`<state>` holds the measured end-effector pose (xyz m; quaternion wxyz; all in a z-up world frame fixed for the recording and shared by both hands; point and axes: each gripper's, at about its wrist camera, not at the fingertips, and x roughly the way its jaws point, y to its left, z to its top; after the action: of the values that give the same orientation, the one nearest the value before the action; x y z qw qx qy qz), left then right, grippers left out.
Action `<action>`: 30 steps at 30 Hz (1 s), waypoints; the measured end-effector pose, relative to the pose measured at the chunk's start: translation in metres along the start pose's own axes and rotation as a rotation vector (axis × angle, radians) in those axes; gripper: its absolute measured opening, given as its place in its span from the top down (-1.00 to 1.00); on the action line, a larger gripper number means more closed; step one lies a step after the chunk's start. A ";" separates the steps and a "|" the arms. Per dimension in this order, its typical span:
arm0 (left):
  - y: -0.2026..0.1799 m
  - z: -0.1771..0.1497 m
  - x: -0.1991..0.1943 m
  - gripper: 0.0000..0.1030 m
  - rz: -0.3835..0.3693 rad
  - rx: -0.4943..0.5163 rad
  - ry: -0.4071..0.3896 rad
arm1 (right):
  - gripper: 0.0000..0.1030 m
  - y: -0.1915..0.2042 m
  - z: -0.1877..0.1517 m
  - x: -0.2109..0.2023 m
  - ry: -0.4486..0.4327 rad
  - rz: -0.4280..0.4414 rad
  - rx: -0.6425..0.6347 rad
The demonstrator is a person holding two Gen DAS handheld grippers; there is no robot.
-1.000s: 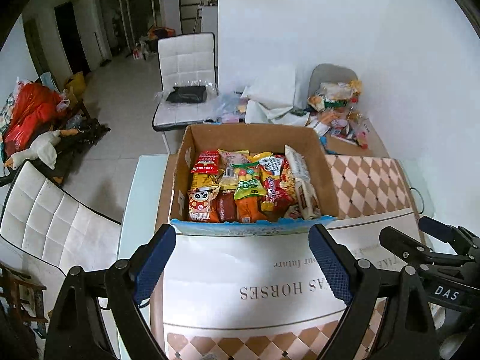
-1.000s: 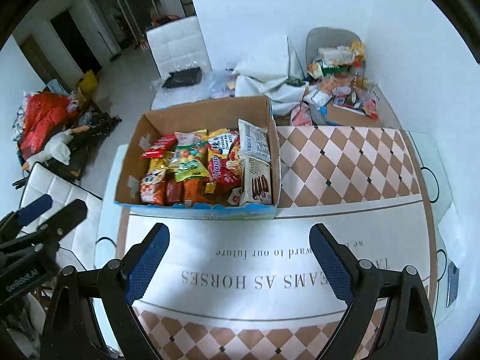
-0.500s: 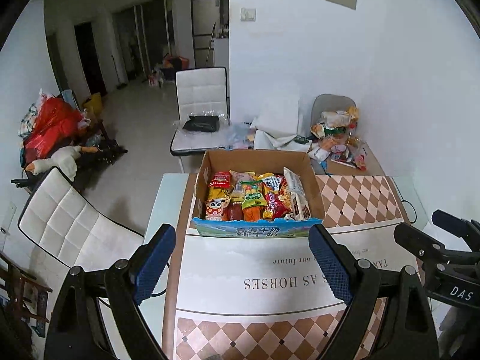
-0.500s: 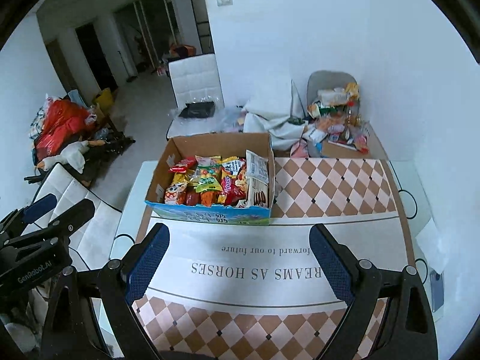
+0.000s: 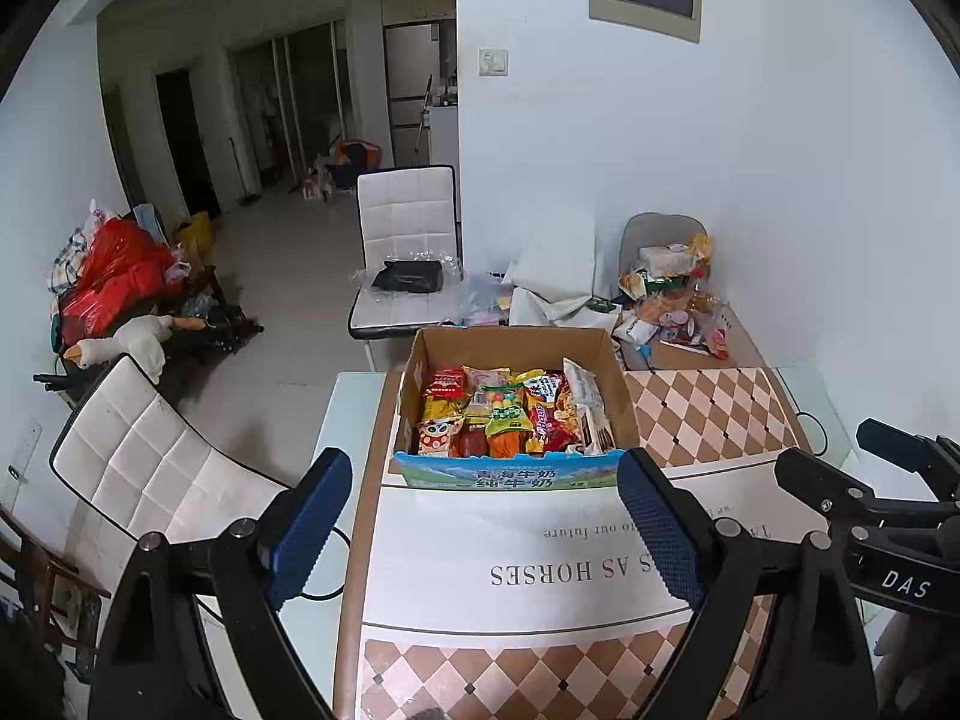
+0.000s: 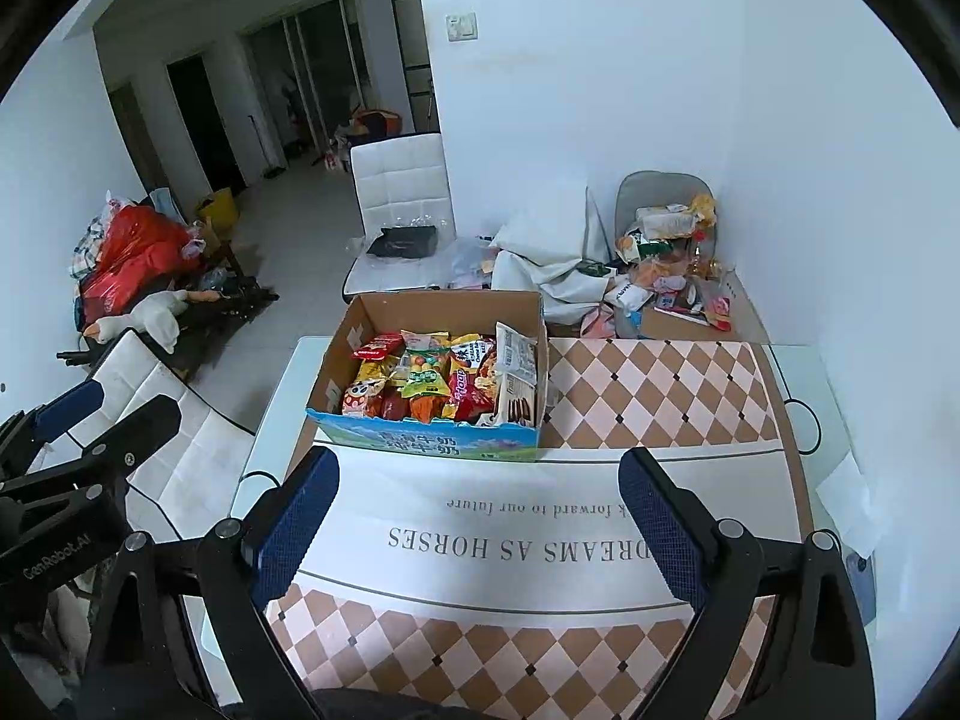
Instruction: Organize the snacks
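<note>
an open brown cardboard box with a blue printed front panel [image 5: 510, 474] is seen standing on the far part of a table covered by a brown-and-pink diamond-patterned cloth with a white lettered band [image 6: 648, 396]. the box is filled with colourful snack packets [image 5: 510, 414] set upright in rows, a white biscuit pack [image 6: 516, 372] being placed at its right end. the left gripper with black arms and blue pads [image 5: 480, 516] is held above the near part of the cloth, its jaws wide apart with nothing between them. the right gripper of the same build [image 6: 480, 516] is likewise held over the white band, jaws spread and empty. both are kept well apart from the box. a loose heap of further snack packets [image 6: 666, 264] is seen beyond the table's far right corner, by the wall.
</note>
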<state>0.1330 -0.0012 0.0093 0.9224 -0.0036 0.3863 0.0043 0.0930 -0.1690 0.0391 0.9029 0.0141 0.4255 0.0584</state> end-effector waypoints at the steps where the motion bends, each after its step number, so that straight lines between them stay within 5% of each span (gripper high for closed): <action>1: 0.000 0.000 0.000 -0.76 -0.001 -0.003 0.001 | -0.87 0.000 0.001 0.001 -0.001 -0.003 0.001; 5: -0.001 0.001 0.005 -0.77 0.018 -0.015 0.004 | -0.95 -0.002 0.003 0.006 -0.006 -0.032 0.000; 7: -0.001 0.002 0.012 -1.00 0.022 -0.024 0.014 | -0.95 -0.003 0.004 0.010 -0.010 -0.026 0.009; 17: 0.008 -0.001 0.057 -1.00 0.052 -0.054 0.057 | -0.98 0.001 0.017 0.037 -0.043 -0.085 0.021; 30: 0.019 0.009 0.071 -1.00 0.132 -0.062 0.027 | -0.98 0.001 0.034 0.060 -0.042 -0.113 0.022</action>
<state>0.1885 0.0185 -0.0349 0.9142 -0.0070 0.3978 0.0770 0.1568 -0.1598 0.0146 0.9134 0.0014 0.4071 0.0021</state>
